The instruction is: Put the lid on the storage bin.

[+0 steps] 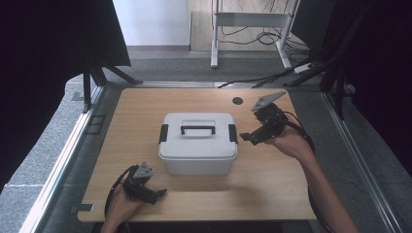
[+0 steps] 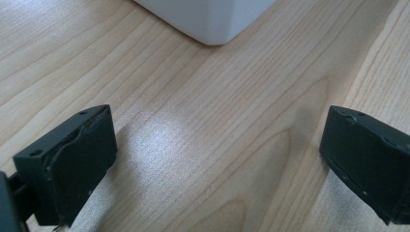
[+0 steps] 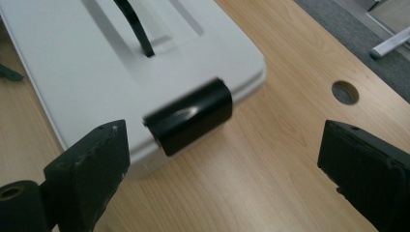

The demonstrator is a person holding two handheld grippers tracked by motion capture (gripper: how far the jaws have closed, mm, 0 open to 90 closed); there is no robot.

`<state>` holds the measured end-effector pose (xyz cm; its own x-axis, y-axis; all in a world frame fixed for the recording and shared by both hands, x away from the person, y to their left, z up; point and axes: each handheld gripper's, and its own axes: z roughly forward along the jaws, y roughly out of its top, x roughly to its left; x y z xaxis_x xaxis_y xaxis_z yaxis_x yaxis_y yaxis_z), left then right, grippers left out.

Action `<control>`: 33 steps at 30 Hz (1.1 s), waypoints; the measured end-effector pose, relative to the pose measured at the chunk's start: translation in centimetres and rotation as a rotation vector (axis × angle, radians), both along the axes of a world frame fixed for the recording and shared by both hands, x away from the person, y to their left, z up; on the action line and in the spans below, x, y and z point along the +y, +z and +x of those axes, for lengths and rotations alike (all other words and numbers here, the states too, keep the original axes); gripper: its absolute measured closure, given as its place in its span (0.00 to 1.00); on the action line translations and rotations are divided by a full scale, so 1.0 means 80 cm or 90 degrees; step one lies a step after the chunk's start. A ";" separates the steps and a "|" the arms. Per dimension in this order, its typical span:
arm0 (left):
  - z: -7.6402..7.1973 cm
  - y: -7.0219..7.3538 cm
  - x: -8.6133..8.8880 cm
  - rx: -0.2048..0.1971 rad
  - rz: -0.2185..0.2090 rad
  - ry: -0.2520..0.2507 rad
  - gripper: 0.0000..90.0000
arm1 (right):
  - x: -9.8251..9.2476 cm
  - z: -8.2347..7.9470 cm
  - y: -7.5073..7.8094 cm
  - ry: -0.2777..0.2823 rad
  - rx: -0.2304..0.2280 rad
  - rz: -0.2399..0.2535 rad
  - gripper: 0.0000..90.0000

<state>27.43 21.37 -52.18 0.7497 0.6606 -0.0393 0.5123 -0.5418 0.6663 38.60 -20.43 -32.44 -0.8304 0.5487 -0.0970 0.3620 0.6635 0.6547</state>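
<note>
Two tools, both spread and empty: the right tool (image 1: 246, 137) points level at the black latch (image 3: 189, 115) of the white box (image 1: 197, 143) mid-surface; the left tool (image 1: 159, 195) rests low by the near edge.

wooden table (image 1: 145, 104), round cable hole (image 1: 237, 101), white desk frame (image 1: 252, 19), grey floor (image 1: 43, 145)

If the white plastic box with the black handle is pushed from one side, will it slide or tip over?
The white plastic box with the black handle is wide, low and flat-bottomed, so it would probably slide rather than tip. The wooden table looks smooth and slightly glossy, so sliding is likely easy. Its rigid-looking walls should not flex much.
</note>
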 end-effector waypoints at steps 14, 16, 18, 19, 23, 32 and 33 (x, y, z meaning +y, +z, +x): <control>0.001 0.000 0.001 0.001 0.000 0.013 0.00 | -0.075 -0.029 -0.013 -0.082 -0.016 0.023 0.01; 0.001 0.000 0.001 0.001 0.001 0.014 0.00 | -0.082 -0.033 -0.017 -0.092 -0.020 0.027 0.00; 0.001 0.000 0.001 0.001 0.001 0.015 0.00 | -0.090 -0.040 -0.025 -0.101 -0.022 0.034 0.00; 0.001 0.000 0.001 0.001 0.001 0.015 0.00 | -0.092 -0.042 -0.028 -0.102 -0.023 0.037 0.00; 0.001 0.000 0.001 0.001 0.000 0.015 0.00 | -0.094 -0.048 -0.044 -0.104 -0.020 0.052 0.00; 0.001 0.000 0.001 0.001 0.002 0.014 0.00 | -0.084 -0.057 -0.085 -0.093 -0.011 0.066 0.01; 0.001 0.000 0.001 0.001 0.001 0.015 0.00 | -0.082 -0.058 -0.090 -0.092 -0.012 0.065 0.01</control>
<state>27.50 21.42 -52.18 0.7337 0.6783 -0.0394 0.5257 -0.5300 0.6654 33.95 -27.00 -39.62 -0.7410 0.6697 -0.0493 0.4360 0.5357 0.7232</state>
